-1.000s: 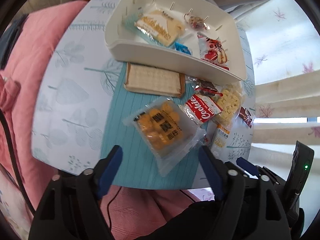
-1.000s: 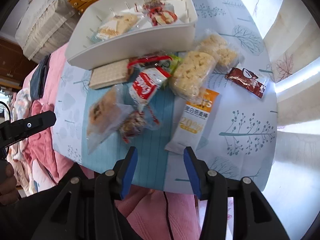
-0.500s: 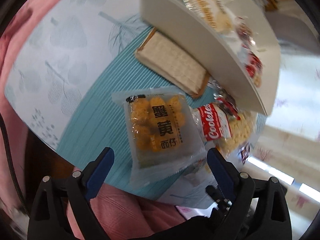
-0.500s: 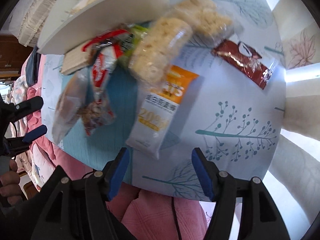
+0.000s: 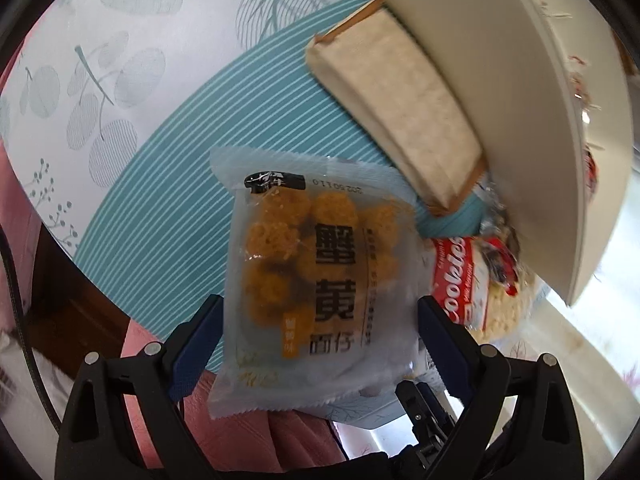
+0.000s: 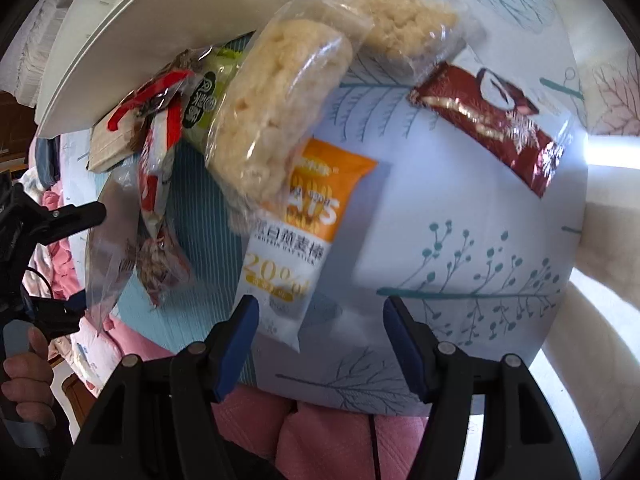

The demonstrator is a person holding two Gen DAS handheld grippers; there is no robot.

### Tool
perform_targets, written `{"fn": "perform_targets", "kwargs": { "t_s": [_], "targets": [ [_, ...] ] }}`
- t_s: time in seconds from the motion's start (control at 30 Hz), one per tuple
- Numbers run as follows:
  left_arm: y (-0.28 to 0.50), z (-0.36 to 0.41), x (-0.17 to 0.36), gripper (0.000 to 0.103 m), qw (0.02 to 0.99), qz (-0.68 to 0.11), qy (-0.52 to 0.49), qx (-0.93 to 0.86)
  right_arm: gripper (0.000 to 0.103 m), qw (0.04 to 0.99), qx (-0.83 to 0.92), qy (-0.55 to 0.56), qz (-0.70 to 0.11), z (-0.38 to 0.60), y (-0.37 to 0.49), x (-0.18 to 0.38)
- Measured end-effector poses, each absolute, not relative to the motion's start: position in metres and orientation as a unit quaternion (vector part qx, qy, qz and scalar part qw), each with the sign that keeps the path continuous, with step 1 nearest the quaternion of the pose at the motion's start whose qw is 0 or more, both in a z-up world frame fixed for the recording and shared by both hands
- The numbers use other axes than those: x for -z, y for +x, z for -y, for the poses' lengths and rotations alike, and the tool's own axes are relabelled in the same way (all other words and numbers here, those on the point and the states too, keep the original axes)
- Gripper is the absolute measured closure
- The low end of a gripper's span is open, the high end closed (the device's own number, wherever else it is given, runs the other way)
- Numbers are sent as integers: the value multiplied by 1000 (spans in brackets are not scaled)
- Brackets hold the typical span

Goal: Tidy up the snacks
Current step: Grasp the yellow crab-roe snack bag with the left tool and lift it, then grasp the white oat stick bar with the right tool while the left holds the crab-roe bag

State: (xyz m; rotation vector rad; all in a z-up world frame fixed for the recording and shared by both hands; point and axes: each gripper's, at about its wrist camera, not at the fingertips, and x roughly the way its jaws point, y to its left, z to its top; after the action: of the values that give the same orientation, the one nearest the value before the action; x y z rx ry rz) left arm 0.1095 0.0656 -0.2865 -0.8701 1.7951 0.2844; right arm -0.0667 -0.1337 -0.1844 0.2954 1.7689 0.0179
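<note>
My left gripper is open, its blue pads on either side of a clear bag of orange-yellow puffs at the table's near edge. Beyond it lie a wrapped cracker sandwich and a red Cookies pack, against the white tray. My right gripper is open just above the lower end of an orange-and-white oat bar. A bag of pale rice crackers lies over the bar's top end.
A dark red wrapper lies apart on the right of the patterned tablecloth. A second rice cracker bag, a green pack and red-white packs crowd by the white tray. Pink bedding lies below the table edge.
Both grippers have moved down and closer to the table. The left one has closed in around the puff bag; the right one has come up to the oat bar and opened wider.
</note>
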Motion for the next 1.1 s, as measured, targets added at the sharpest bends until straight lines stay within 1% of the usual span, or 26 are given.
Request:
{"fn": "perform_targets", "kwargs": {
  "t_s": [0.07, 0.1, 0.3, 0.5, 0.73, 0.8, 0.83, 0.9, 0.93, 0.97, 1.0, 1.1],
  "targets": [
    [110, -64, 292, 10, 528, -757, -366, -123, 38, 625, -3, 126, -770, 132, -60, 183],
    [111, -63, 295, 14, 524, -760, -365, -122, 38, 626, 1, 127, -770, 131, -56, 183],
    [108, -63, 300, 22, 519, -762, -371, -107, 38, 632, 19, 112, -766, 121, -38, 181],
    [90, -74, 299, 26, 522, -756, -382, -95, 38, 630, 37, 103, -769, 105, -22, 183],
    [73, -86, 304, 26, 503, -761, -403, -79, 38, 623, 83, 104, -771, 94, -16, 187],
    [68, -90, 305, 26, 500, -762, -405, -78, 38, 619, 94, 104, -773, 91, -16, 189],
    [64, -92, 303, 26, 501, -761, -404, -79, 38, 616, 101, 103, -774, 83, -31, 194],
    [61, -98, 300, 26, 508, -755, -407, -81, 41, 611, 118, 104, -776, 83, -33, 196],
    [58, -98, 296, 26, 511, -753, -408, -81, 47, 609, 124, 108, -776, 82, -35, 199],
    [55, -101, 293, 26, 513, -751, -408, -81, 55, 606, 128, 113, -777, 82, -37, 201],
    [50, -103, 293, 26, 516, -749, -408, -80, 61, 603, 132, 118, -778, 83, -38, 203],
    [47, -99, 290, 26, 520, -746, -409, -81, 61, 602, 142, 136, -774, 86, -44, 204]
  ]
}}
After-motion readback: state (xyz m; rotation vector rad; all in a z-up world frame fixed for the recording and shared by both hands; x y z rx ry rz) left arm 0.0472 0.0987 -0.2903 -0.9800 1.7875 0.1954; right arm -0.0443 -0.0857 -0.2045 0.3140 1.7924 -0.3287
